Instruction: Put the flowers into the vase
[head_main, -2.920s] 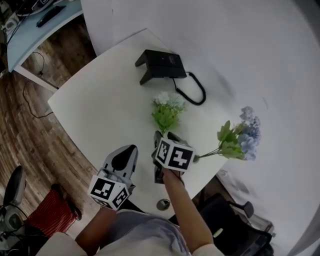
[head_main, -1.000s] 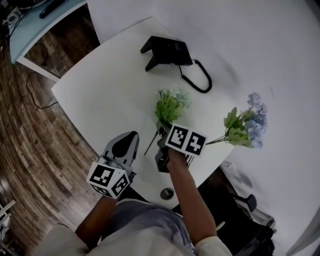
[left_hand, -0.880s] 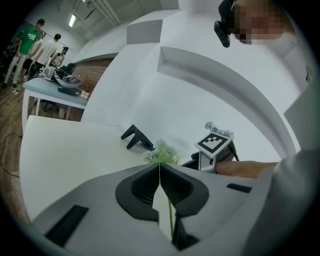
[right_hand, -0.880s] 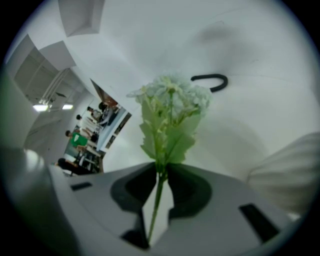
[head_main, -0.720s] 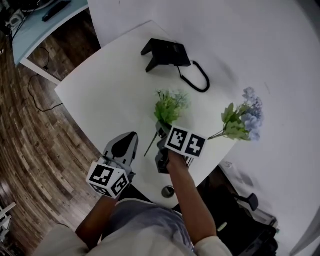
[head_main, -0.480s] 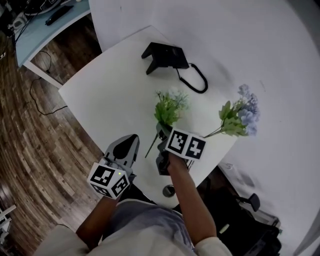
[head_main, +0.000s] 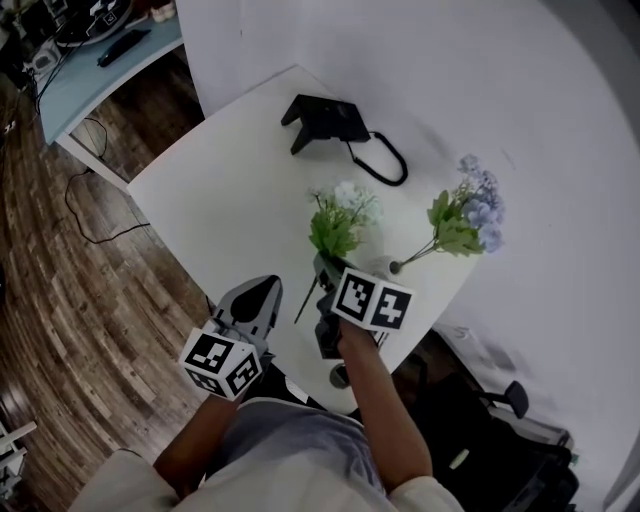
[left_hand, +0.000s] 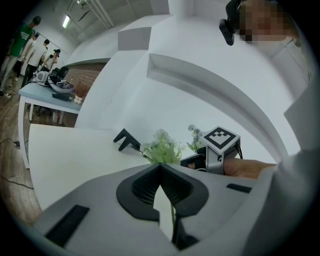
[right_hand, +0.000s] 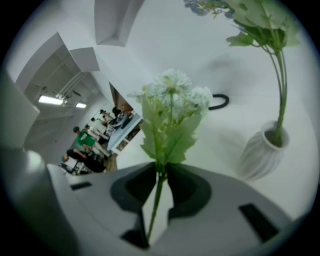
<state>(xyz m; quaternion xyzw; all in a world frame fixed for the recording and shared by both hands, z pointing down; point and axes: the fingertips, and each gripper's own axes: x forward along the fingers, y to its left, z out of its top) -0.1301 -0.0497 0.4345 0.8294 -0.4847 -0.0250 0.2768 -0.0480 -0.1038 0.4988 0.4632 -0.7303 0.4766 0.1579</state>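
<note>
The right gripper has its jaws narrowed onto the thin green stem of a white-blossomed artificial sprig with pale green leaves. The stem is pinched just below the foliage, and its bare end hangs down past the jaws. In the head view this gripper holds the sprig upright above the near part of the white square table.

The left gripper has its jaws pressed together with nothing between the pads. The green line seen through the slot below them looks like the stem of the held sprig beyond it. This gripper hangs over the table's near edge, just beside the right one.

Beyond the right gripper's jaws stands a small white ribbed ceramic vase, near the table's right-hand edge. A tall bunch of blue flowers with broad green leaves already has its stems down in the mouth, and in the head view this bunch leans out past the table's edge. A black angular stand with a looped black cable sits toward the far corner.

By my reading, the task is about halfway done, with one bunch in the vase and the white one lifted but not yet over it. The stem end has yet to be carried to the vase mouth, lowered in beside the blue stems and let go.
</note>
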